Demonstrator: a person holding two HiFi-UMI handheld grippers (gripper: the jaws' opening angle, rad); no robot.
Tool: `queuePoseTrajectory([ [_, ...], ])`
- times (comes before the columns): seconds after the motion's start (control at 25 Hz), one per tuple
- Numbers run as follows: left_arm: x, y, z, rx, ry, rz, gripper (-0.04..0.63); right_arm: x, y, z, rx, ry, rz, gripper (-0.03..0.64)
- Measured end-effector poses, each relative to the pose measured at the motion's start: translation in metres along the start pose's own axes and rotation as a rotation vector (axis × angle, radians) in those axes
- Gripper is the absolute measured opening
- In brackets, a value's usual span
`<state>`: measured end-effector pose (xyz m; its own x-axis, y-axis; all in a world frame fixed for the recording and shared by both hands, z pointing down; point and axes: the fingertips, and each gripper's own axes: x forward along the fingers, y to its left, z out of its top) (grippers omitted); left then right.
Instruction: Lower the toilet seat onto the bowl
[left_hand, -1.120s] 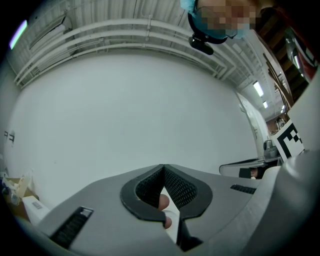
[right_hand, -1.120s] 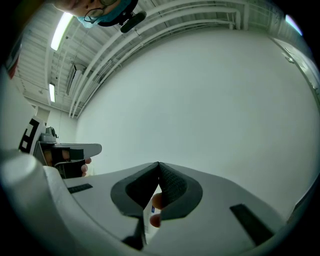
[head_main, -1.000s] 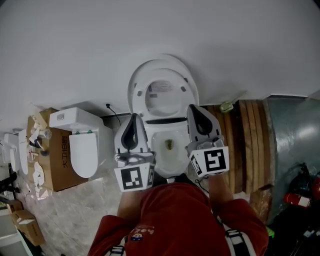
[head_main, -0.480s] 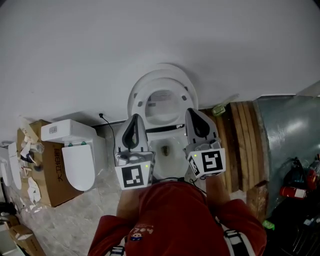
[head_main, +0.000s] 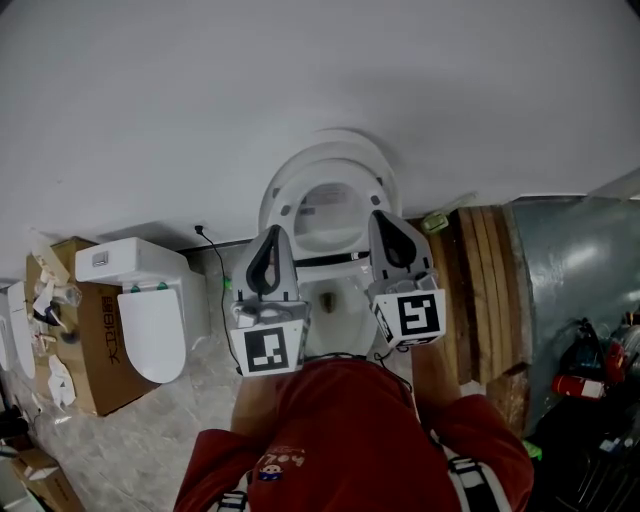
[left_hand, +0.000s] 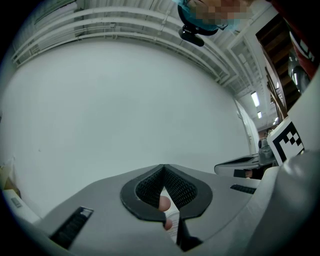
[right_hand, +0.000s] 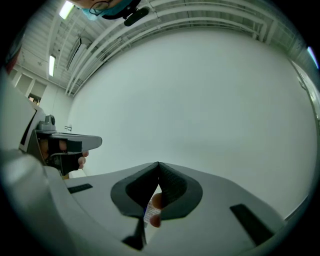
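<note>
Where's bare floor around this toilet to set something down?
Bare floor lower left, between the cardboard box and the person. A narrow strip with a cable runs between the spare toilet and the bowl. Right is crowded with wooden planks.

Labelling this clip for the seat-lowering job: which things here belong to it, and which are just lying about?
Belong to the job: toilet seat, raised against the wall; bowl; left gripper and right gripper, both shut.

Lying about: second toilet; cardboard box; wooden planks.
</note>
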<state>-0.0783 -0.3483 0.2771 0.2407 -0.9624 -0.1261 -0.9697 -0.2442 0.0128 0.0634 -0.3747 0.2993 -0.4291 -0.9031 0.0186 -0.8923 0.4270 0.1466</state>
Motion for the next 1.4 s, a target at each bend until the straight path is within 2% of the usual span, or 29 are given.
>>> queuePoseTrajectory([
  [0.28, 0.001, 0.018, -0.006, -0.018, 0.009, 0.011, 0.011, 0.03, 0.008, -0.013, -0.094, 0.047, 0.014, 0.014],
  [0.44, 0.0, 0.025, -0.01, -0.02, 0.012, 0.01, 0.012, 0.046, 0.015, -0.025, -0.202, 0.088, 0.04, 0.014],
  [0.88, -0.001, 0.043, -0.017, -0.063, 0.011, 0.006, 0.012, 0.092, 0.026, -0.083, -0.473, 0.276, 0.116, 0.014],
  [1.16, -0.002, 0.057, -0.02, -0.084, 0.01, 0.011, 0.012, 0.119, 0.027, -0.114, -0.601, 0.388, 0.181, 0.017],
  [1.28, 0.0, 0.059, -0.023, -0.079, 0.009, 0.006, 0.011, 0.13, 0.026, -0.123, -0.661, 0.428, 0.201, 0.049],
  [1.4, 0.002, 0.062, -0.026, -0.08, 0.013, 0.004, 0.011, 0.14, 0.028, -0.138, -0.748, 0.488, 0.24, 0.111],
])
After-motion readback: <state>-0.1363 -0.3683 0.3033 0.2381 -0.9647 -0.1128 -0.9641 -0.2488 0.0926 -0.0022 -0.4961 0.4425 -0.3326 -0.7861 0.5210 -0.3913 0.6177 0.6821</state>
